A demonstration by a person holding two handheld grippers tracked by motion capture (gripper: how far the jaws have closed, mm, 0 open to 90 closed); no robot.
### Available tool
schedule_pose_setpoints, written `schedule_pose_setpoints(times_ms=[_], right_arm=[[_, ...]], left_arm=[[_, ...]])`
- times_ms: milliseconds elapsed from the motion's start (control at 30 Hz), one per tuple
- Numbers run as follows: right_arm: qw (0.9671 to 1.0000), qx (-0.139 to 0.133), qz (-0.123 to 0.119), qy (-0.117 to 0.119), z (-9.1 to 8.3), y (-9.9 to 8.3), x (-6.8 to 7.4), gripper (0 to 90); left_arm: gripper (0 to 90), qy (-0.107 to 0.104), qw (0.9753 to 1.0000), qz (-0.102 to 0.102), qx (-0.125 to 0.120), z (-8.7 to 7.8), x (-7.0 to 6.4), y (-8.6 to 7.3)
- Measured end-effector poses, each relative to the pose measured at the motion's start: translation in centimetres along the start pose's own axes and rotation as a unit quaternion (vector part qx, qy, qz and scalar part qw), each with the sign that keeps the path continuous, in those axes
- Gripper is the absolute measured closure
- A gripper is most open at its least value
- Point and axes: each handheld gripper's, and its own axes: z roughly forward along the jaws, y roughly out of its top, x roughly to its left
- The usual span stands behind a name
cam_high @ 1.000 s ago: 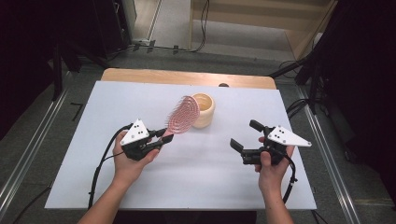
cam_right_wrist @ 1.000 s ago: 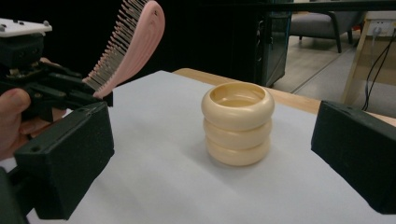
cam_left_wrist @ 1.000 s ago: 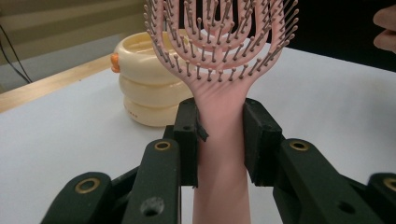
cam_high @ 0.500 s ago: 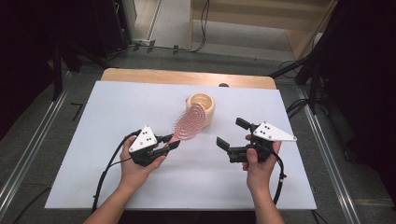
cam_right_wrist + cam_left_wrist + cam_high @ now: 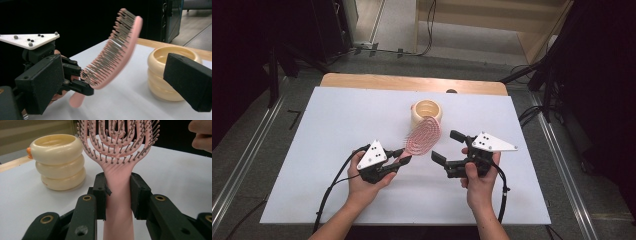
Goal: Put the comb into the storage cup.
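A white table [image 5: 332, 150] spans the middle of the high view, a wood strip along its far edge and dark floor beyond. A cream ringed holder [image 5: 426, 113] stands at upper centre. Just below it, lifted off the surface, the pink hairbrush [image 5: 423, 136] tilts up toward the holder. The left gripper [image 5: 401, 156] is clamped on the brush handle; the right gripper [image 5: 443, 147], centre right, gapes wide with nothing between its jaws. The narrow grip near the handle's neck could let the brush swivel if its head knocks the holder's rim, which might tip the holder. Bare table lies left and near; the far edge is close behind the holder.
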Motion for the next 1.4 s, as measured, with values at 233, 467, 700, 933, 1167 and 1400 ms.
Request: schedule_pose_setpoints(times_ms=[233, 467, 700, 933, 1167, 1400], right_arm=[[0.9999, 0.009, 0.011, 0.009, 0.8, -0.2, 0.7, 0.0], [0.9987, 0.008, 0.050, 0.002, 1.4, -0.8, 0.5, 0.0], [0.9970, 0.001, 0.076, -0.010, 1.7, -1.0, 1.0, 3.0], [0.9943, 0.001, 0.101, -0.034, 2.3, -0.9, 1.6, 12.1], [0.9912, 0.011, 0.128, -0.031, 3.0, -1.2, 1.9, 22.1], [0.9878, 0.012, 0.152, -0.032, 3.3, -1.6, 2.0, 30.5]], left_arm=[[70.0, -0.008, 1.0000, 0.001, -0.001, 0.4, -0.6, -0.2], [70.0, -0.003, 1.0000, 0.003, -0.007, 0.5, -1.1, -0.1], [70.0, 0.001, 0.9999, 0.012, -0.008, 0.8, -1.7, 0.0], [70.0, 0.001, 0.9998, 0.019, -0.007, 1.0, -2.2, -0.4], [70.0, 0.006, 0.9996, 0.024, -0.012, 1.0, -2.5, -0.4], [69.9, 0.009, 0.9994, 0.028, -0.017, 1.0, -2.7, -0.3]])
